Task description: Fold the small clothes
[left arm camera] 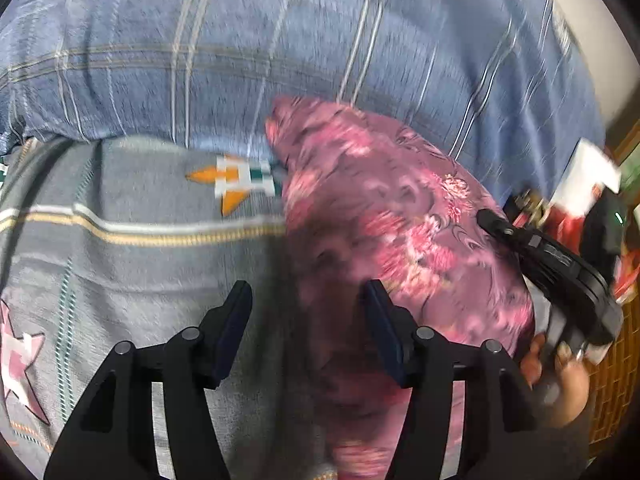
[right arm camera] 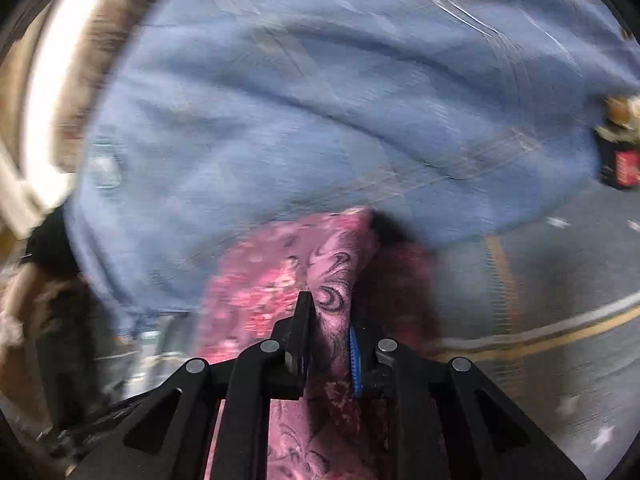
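Note:
A pink floral garment (left arm camera: 384, 216) lies bunched on the grey patterned bedsheet (left arm camera: 140, 272). My left gripper (left arm camera: 308, 304) hovers over its near left part with its jaws open, and the pads grip nothing. In the left wrist view my right gripper (left arm camera: 560, 272) comes in from the right, held by a hand (left arm camera: 560, 384), at the garment's right edge. The right wrist view shows the right gripper (right arm camera: 328, 320) shut on a raised fold of the pink garment (right arm camera: 280, 280), which is pinched between its fingers.
A blue plaid quilt (left arm camera: 320, 40) is heaped behind the garment and fills the far side of both views. Red and white items (left arm camera: 580, 192) sit at the right beyond the bed. A wooden frame edge (right arm camera: 60, 80) runs along the far left.

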`<action>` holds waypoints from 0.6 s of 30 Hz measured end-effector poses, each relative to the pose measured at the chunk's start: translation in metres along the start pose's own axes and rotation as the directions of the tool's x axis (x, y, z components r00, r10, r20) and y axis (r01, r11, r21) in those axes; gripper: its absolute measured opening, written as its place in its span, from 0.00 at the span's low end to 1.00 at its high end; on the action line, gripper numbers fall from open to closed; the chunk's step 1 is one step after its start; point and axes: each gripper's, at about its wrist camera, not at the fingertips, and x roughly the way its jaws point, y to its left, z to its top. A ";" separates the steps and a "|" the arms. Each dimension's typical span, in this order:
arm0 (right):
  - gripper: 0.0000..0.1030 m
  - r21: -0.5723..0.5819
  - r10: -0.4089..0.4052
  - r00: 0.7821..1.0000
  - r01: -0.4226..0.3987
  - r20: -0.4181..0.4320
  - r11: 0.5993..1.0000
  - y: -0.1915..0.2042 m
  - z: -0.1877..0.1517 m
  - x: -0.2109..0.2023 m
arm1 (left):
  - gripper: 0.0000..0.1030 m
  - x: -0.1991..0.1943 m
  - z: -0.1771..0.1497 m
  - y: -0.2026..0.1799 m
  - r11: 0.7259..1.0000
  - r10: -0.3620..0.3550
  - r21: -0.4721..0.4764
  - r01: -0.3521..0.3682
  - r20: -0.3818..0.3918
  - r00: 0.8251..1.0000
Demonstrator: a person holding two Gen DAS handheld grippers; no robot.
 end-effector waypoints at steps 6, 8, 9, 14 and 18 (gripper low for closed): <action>0.47 0.068 0.142 0.990 -0.143 0.020 0.987 -0.012 -0.018 -0.035 | 0.56 -0.005 -0.012 -0.013 0.995 0.073 0.069 -0.074 0.019 0.997; 0.53 0.056 0.151 0.988 -0.152 0.007 0.987 -0.016 -0.033 -0.053 | 0.56 -0.011 -0.017 -0.015 0.994 0.076 0.073 -0.077 0.020 0.997; 0.53 0.051 0.147 0.989 -0.146 -0.005 0.988 -0.023 -0.041 -0.058 | 0.56 -0.013 -0.019 -0.015 0.994 0.076 0.072 -0.078 0.024 0.997; 0.13 -0.075 0.094 0.995 -0.096 -0.033 0.993 -0.015 -0.066 -0.081 | 0.56 -0.023 -0.031 -0.017 0.994 0.090 0.065 -0.092 0.022 0.996; 0.11 -0.065 0.133 0.989 -0.129 0.062 0.989 -0.016 -0.070 -0.106 | 0.56 -0.027 -0.039 -0.020 0.992 0.099 0.077 -0.101 0.029 0.995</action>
